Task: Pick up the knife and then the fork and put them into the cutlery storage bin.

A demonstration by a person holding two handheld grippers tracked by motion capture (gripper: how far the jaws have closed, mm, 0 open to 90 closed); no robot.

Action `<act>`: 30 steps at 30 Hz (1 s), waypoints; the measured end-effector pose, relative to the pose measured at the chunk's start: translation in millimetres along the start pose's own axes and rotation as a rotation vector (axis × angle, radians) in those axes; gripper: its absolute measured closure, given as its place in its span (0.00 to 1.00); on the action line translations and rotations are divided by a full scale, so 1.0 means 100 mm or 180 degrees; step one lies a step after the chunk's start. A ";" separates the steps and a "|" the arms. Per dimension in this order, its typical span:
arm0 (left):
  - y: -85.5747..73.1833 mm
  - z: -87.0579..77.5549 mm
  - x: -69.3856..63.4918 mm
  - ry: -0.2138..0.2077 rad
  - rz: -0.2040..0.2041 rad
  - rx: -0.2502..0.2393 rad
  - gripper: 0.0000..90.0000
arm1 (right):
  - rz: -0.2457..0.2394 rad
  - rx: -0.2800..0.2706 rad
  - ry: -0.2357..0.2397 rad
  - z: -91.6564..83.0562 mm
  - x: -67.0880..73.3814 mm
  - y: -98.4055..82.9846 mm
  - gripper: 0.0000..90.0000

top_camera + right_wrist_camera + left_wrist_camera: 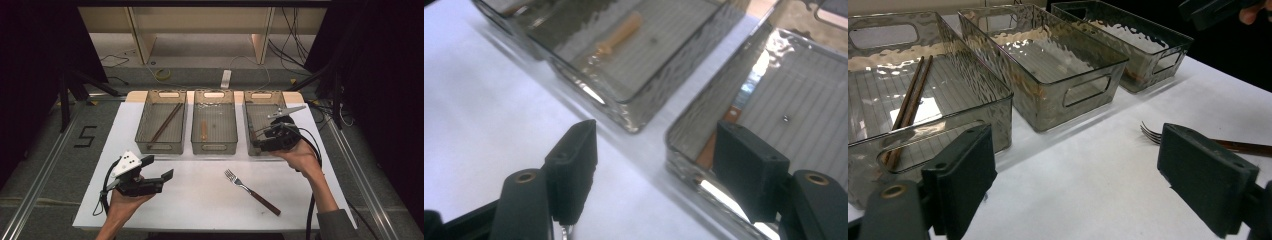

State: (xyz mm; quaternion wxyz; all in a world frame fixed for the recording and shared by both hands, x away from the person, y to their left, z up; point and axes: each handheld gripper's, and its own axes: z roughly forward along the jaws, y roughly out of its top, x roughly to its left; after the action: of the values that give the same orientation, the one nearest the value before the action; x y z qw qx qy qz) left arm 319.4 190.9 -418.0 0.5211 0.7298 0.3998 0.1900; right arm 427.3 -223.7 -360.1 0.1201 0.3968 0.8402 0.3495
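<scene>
- left black two-jaw gripper [159,168] hovering over white table [200,200], jaws apart, empty
- right black two-jaw gripper [261,134] hanging above rightmost smoky clear plastic bin [253,107], jaws apart
- wooden-handled metal fork [251,192] lying on table

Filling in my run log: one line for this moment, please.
left gripper open, empty | right gripper open over right smoked-plastic bin | wooden-handled metal fork on white table

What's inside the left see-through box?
Inside the left box lie two brown chopsticks, side by side and slanted. Its rippled front wall blurs their near ends.
</scene>
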 end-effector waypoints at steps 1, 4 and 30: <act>0.00 0.00 0.00 -0.0004 -0.0006 -0.0008 0.16 | -0.0026 0.0010 0.0026 -0.01 0.03 -0.01 0.37; 0.00 0.00 -0.01 -0.0009 0.0010 -0.0003 0.16 | -0.0139 0.0082 0.0025 -0.04 0.12 -0.06 0.35; 0.00 0.00 -0.01 -0.0017 0.0021 0.0002 0.16 | -0.0538 0.0724 0.0167 0.10 0.49 -0.30 0.29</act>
State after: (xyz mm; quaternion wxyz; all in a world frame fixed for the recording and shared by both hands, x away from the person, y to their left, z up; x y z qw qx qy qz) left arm 319.0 190.2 -417.5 0.5212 0.7317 0.3961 0.1896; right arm 382.1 -195.0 -384.3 0.0813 0.3264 0.9077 0.2510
